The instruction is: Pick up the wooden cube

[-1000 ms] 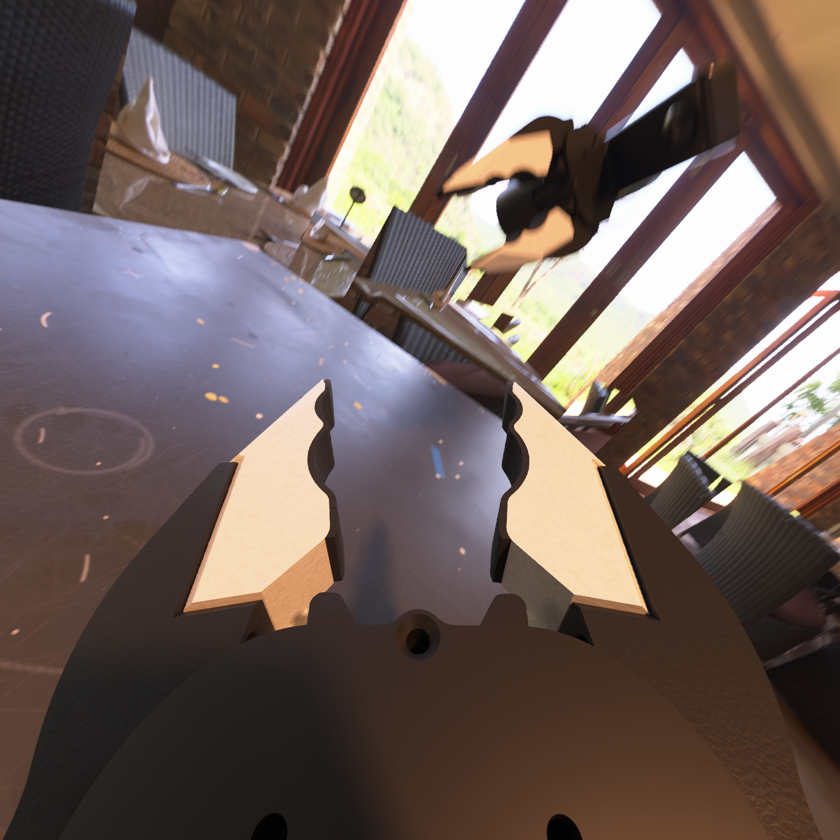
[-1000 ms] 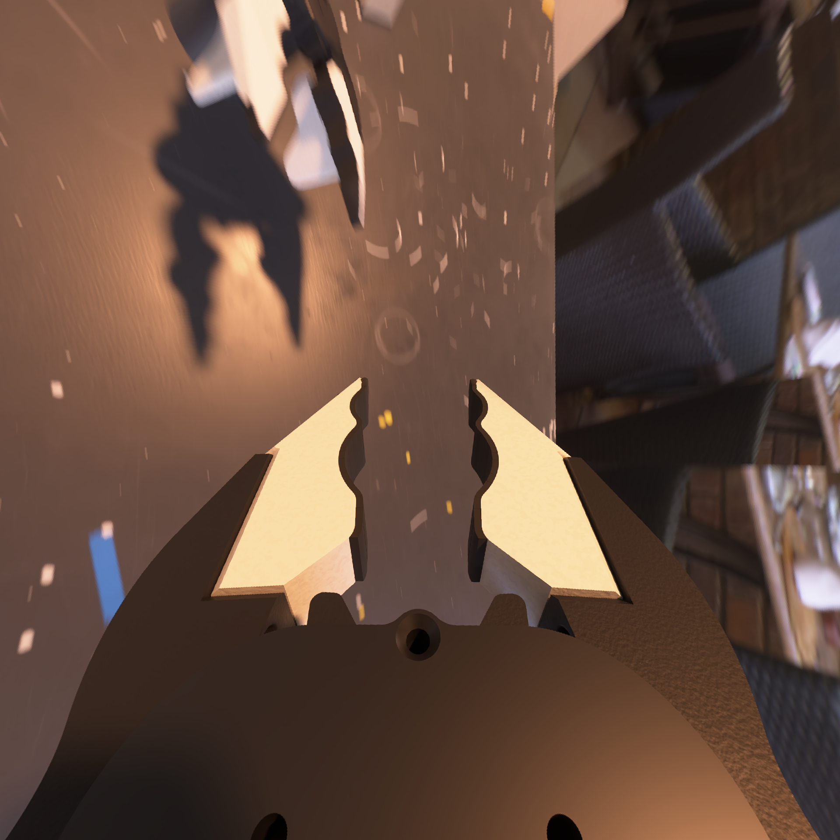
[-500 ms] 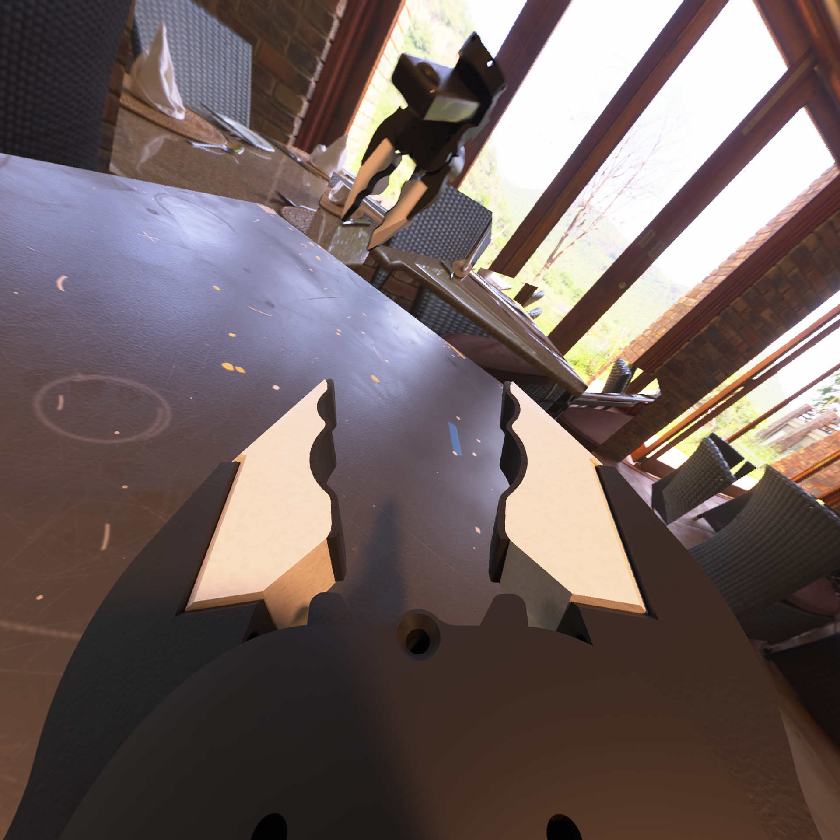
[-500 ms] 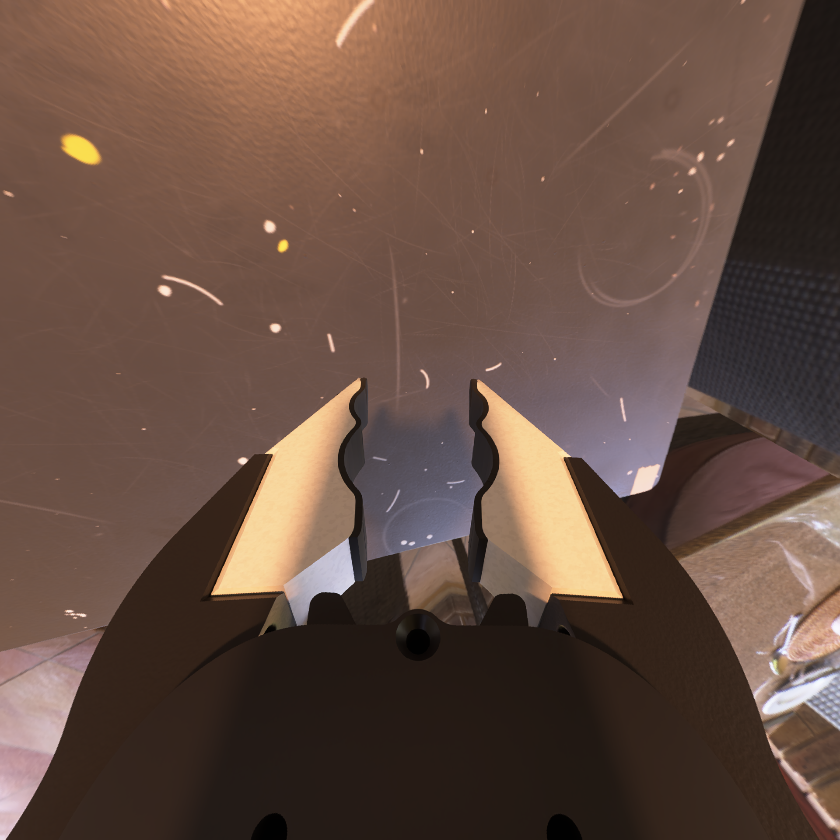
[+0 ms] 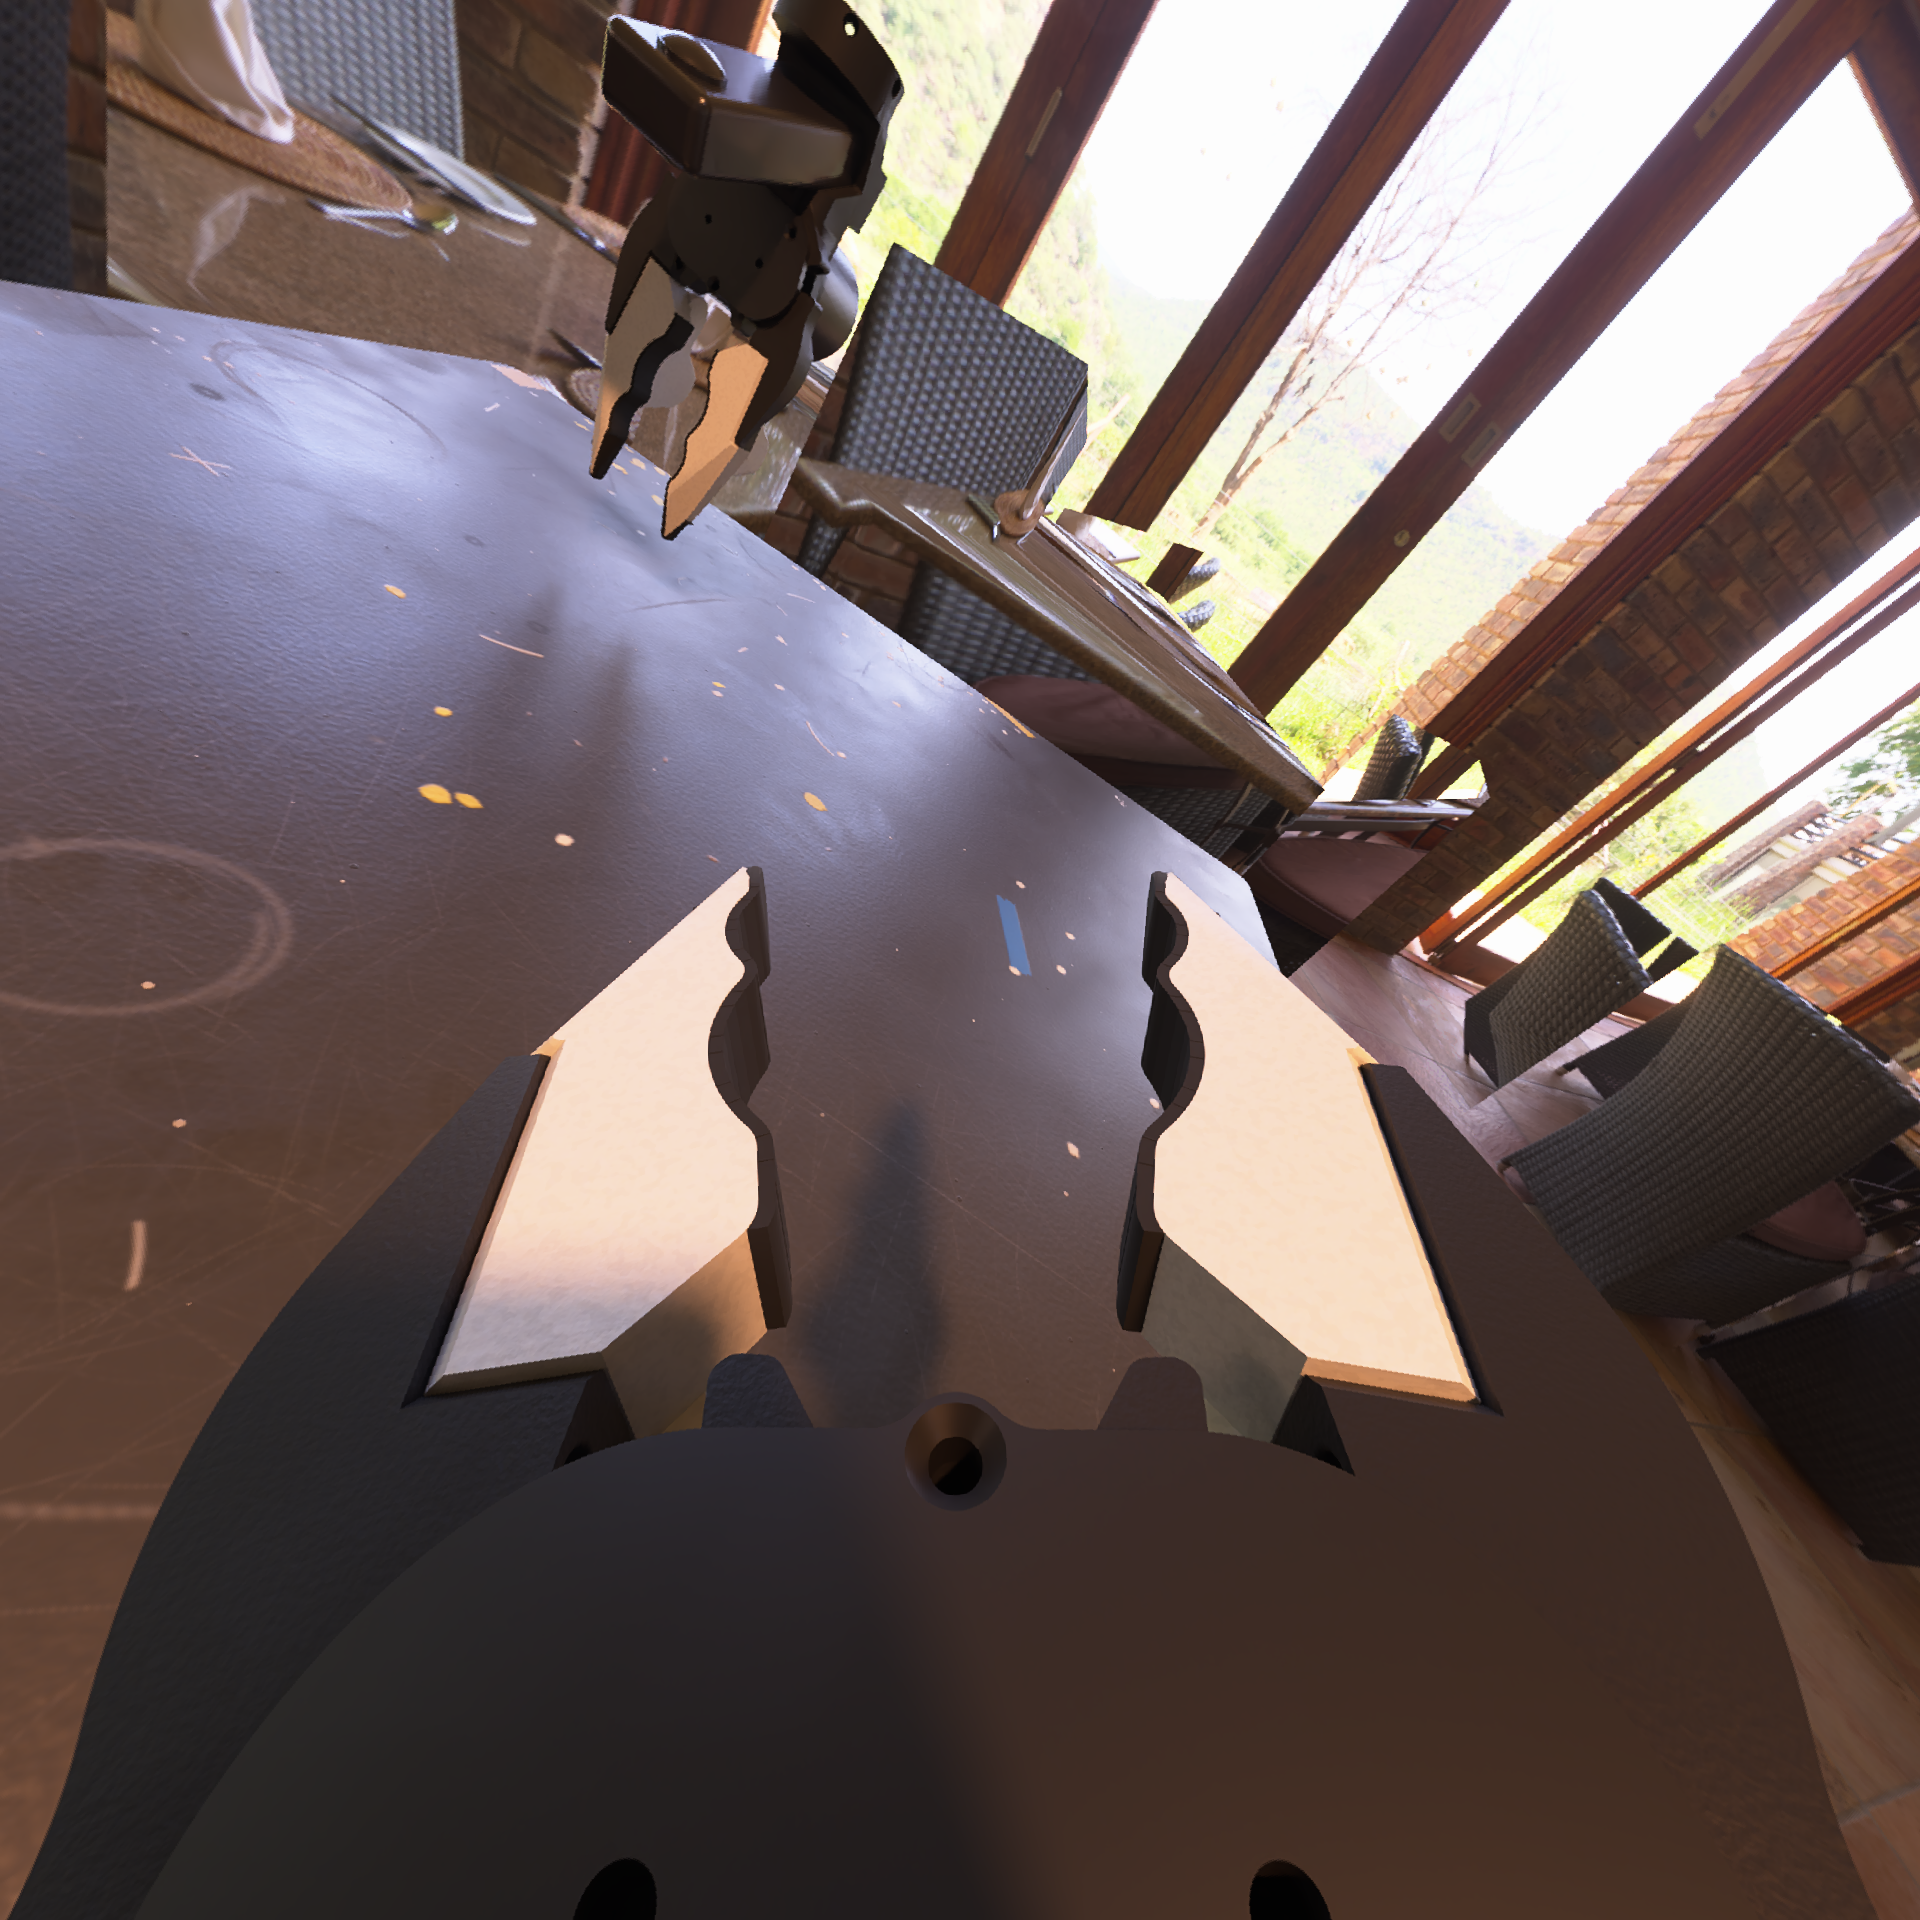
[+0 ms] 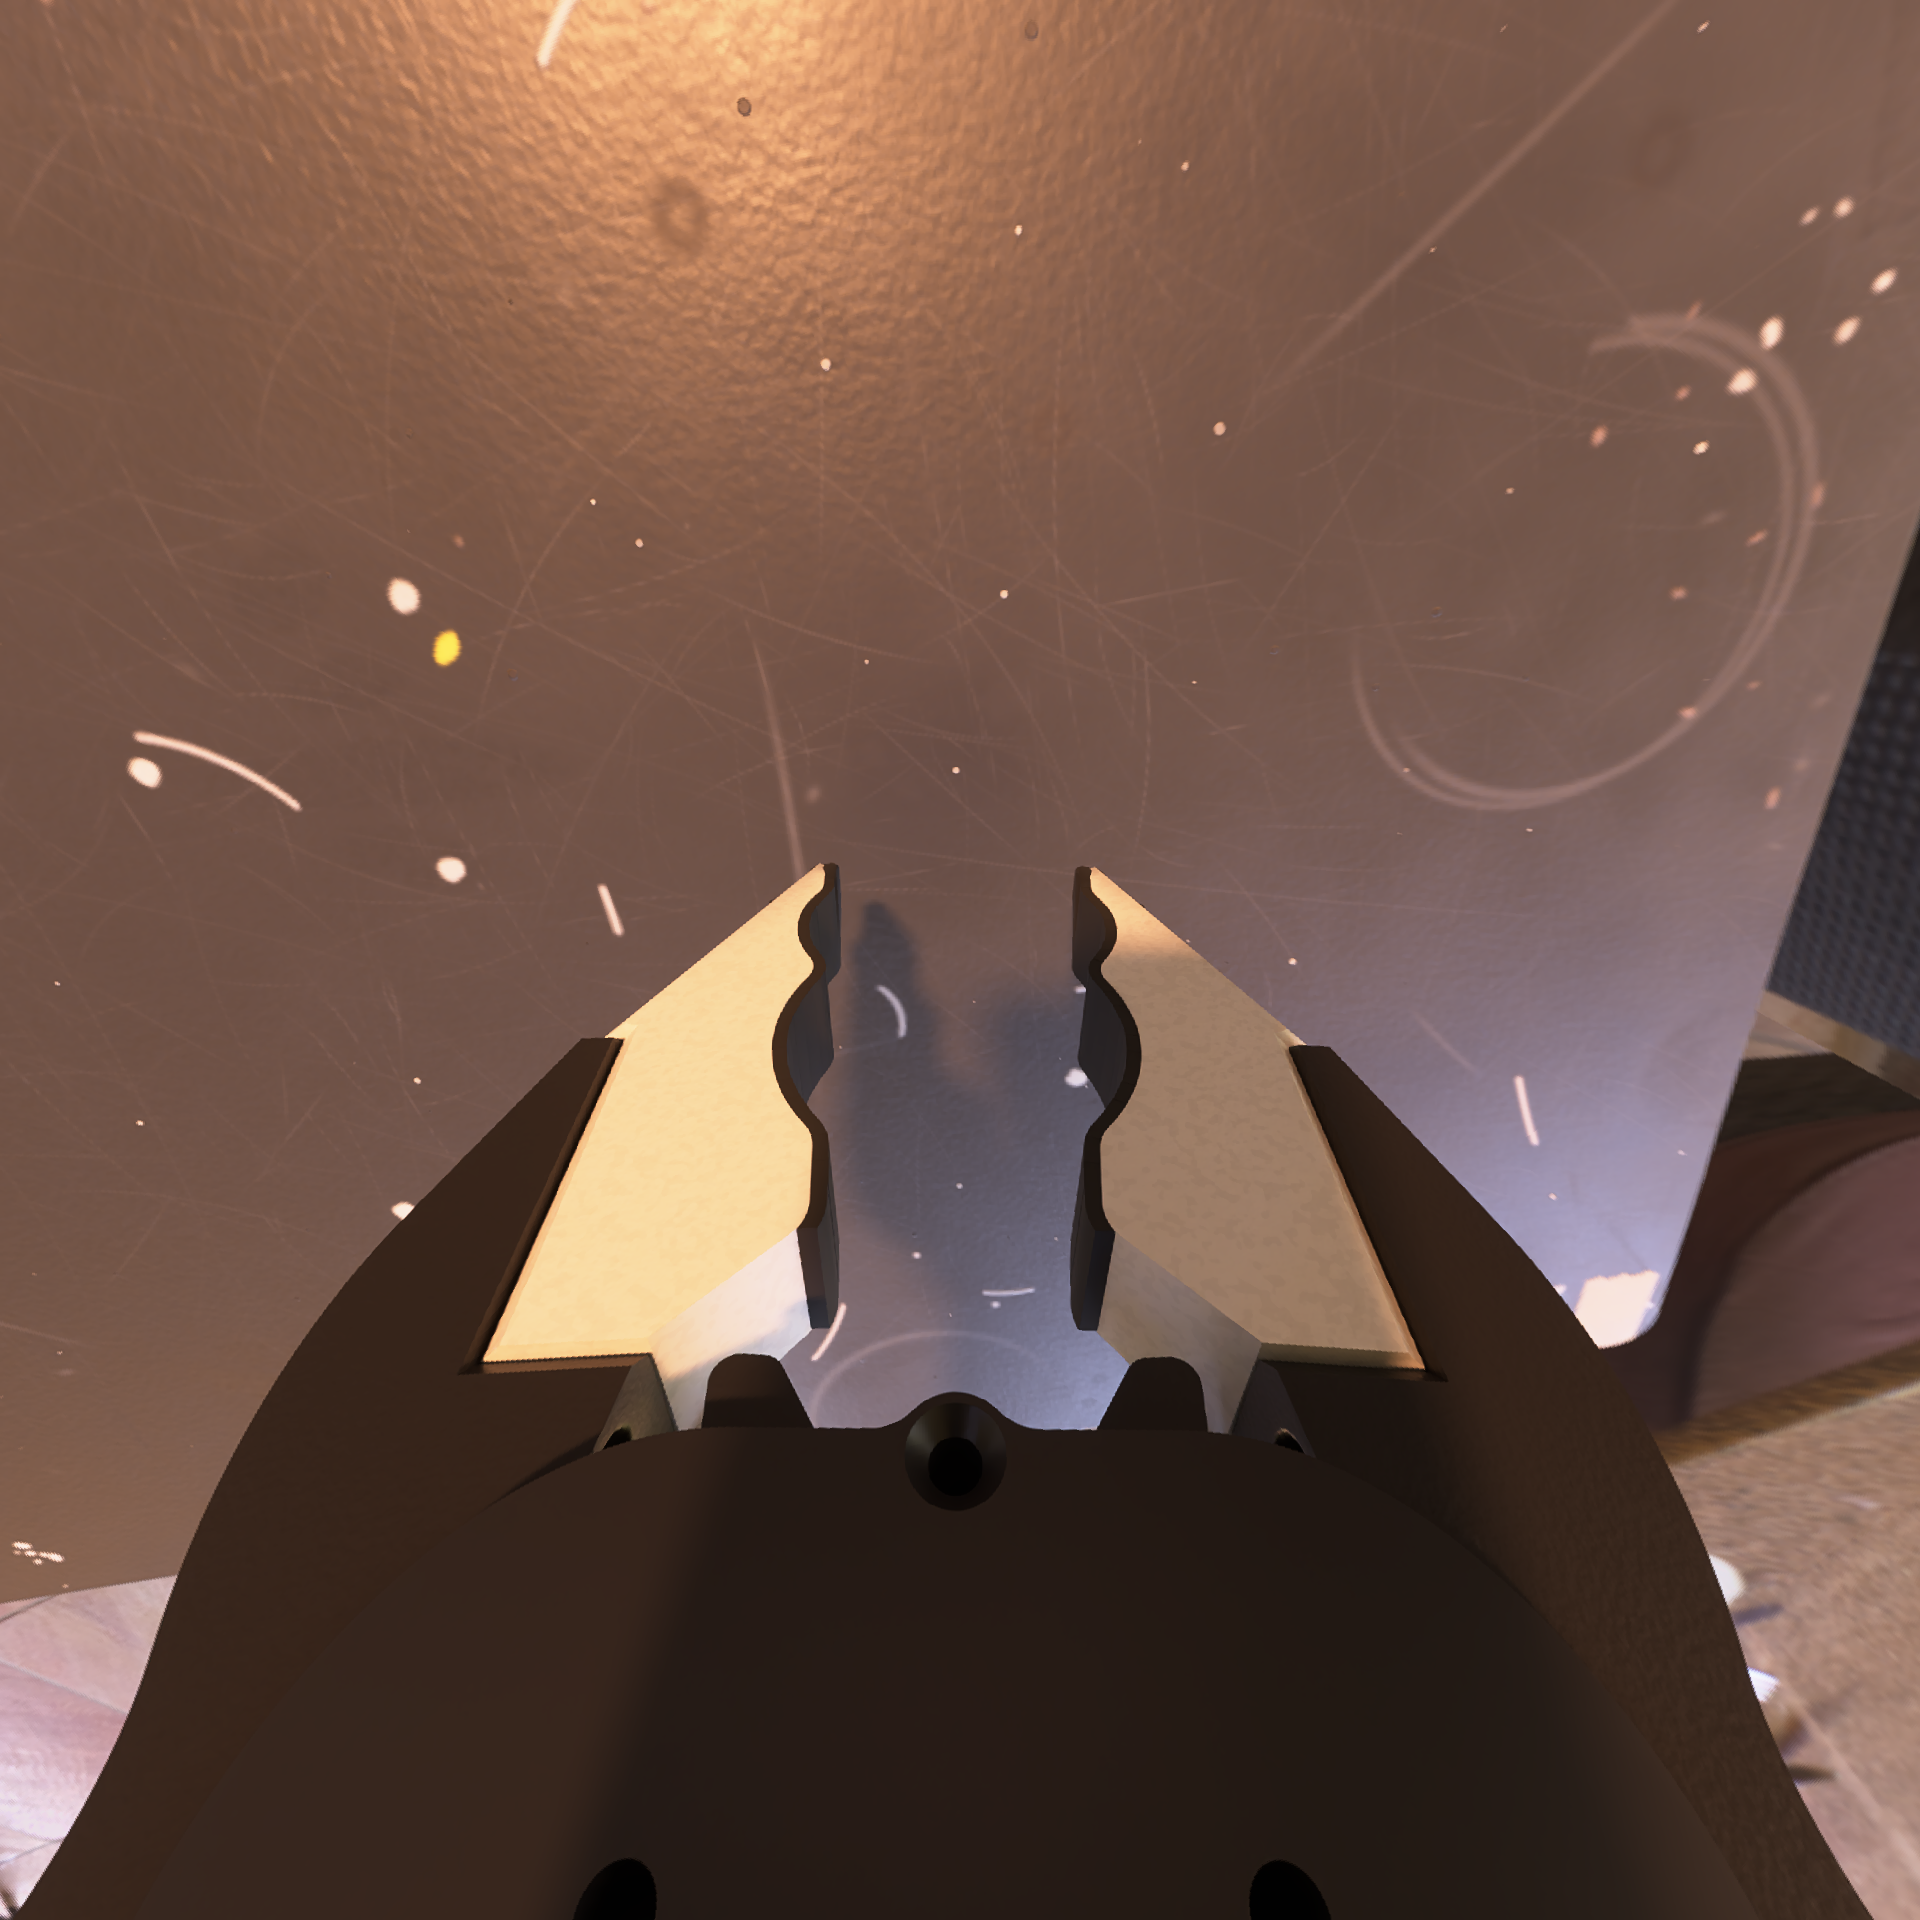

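Note:
No wooden cube shows in either view. My left gripper (image 5: 951,883) is open and empty, low over the dark, scratched, paint-flecked table (image 5: 312,644). My right gripper (image 6: 954,873) is open and empty, its jaws a moderate gap apart, pointing down at the table (image 6: 935,416) close to its near edge. The right gripper also shows in the left wrist view (image 5: 639,499), hanging over the far part of the table with its fingertips a little above the surface.
A small blue mark (image 5: 1013,935) lies on the table ahead of my left gripper. The table edge (image 5: 1195,831) runs diagonally at the right, with wicker chairs (image 5: 1714,1143), another set table (image 5: 1091,613) and tall windows beyond. In the right wrist view the table edge (image 6: 1756,987) drops off at the right.
The right gripper has come nearer and lower over the table's far part and turned to face down. The left gripper has barely moved. Both stay open.

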